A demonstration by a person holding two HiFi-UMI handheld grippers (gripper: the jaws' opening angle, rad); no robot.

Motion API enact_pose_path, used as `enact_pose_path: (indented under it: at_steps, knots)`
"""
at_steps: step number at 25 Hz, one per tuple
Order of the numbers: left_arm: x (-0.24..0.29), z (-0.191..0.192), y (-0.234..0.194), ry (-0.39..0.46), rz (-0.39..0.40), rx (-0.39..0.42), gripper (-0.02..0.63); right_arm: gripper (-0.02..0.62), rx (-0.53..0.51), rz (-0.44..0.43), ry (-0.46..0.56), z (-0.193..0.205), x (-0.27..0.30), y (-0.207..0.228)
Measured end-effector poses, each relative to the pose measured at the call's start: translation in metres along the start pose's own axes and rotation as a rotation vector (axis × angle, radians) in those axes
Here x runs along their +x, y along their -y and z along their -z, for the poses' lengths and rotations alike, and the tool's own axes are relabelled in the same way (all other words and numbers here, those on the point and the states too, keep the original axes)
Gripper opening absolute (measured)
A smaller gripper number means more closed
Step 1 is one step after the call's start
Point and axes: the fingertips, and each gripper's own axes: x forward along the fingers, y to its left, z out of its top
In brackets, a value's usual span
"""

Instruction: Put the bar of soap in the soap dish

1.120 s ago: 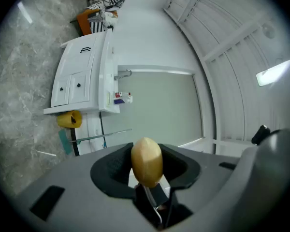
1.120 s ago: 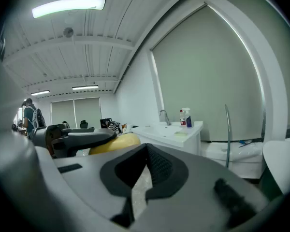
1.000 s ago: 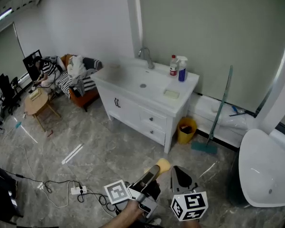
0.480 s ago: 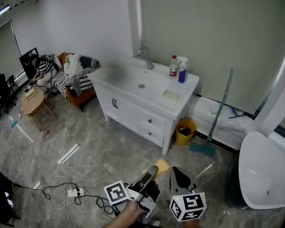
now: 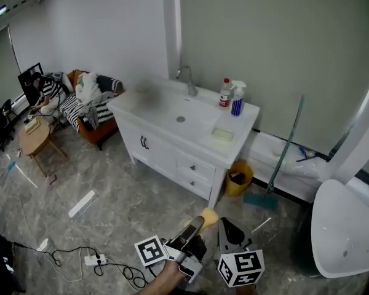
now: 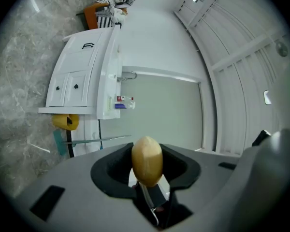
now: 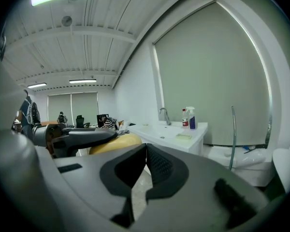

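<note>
My left claw [image 6: 146,172] grips the soap [image 6: 147,157], pads pressed on both sides. Right claw [image 7: 145,159] is just beside it, jaws together, nothing between them. The dish [image 5: 222,134] sits on the counter [image 5: 162,105], well apart from the soap.

White vanity [image 5: 172,155] on marble floor [image 5: 120,204]

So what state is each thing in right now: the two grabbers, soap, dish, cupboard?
Left gripper: shut on the soap.
Right gripper: shut, empty.
Soap: held, off the counter.
Soap dish: on the counter, looks empty.
Cupboard: doors and drawers closed.
Spray bottle: upright.
</note>
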Motion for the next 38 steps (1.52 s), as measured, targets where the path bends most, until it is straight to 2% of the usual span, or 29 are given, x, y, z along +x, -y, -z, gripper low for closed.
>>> enact_pose_path:
  at_steps: [23,38]
  knots:
    - [0.057,-0.122,-0.015,-0.066,0.004,-0.051,0.156,0.012,-0.027,0.101,-0.014,-0.041,0.122,-0.005]
    - [0.077,-0.146,-0.024,-0.068,-0.002,-0.056,0.156,0.011,-0.034,0.116,-0.01,-0.046,0.15,0.007]
